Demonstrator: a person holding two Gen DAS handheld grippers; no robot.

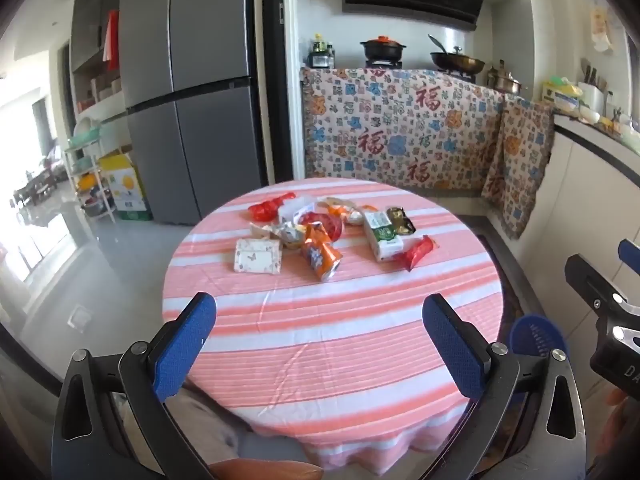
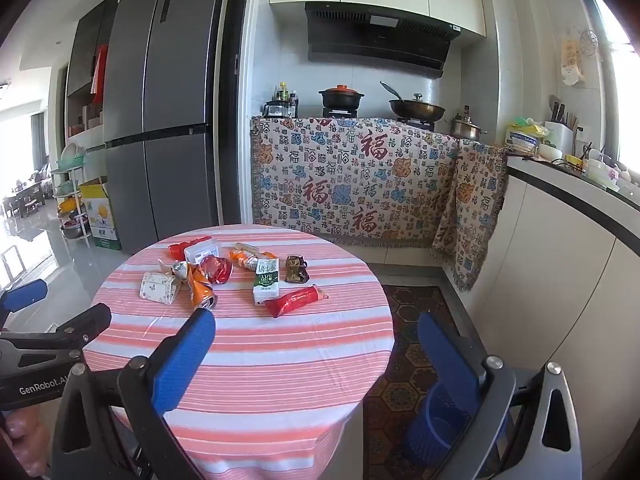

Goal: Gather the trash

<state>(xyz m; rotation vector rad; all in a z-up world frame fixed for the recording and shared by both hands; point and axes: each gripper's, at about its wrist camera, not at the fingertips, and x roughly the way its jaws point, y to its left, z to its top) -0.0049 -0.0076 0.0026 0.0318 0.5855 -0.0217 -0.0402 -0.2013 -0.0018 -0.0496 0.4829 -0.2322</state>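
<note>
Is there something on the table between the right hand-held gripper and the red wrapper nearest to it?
Nothing visible. The right hand-held gripper hangs open over bare striped tablecloth, and the red wrapper lies beyond it with no other trash between them.

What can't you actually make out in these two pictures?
- Blue basket: right wrist view, upper part behind the right gripper's finger; left wrist view, only its rim shows.
- Trash pile: wrappers overlap, so no exact count.
- Milk carton: small print too tiny.
- Table: legs hidden by tablecloth.
</note>
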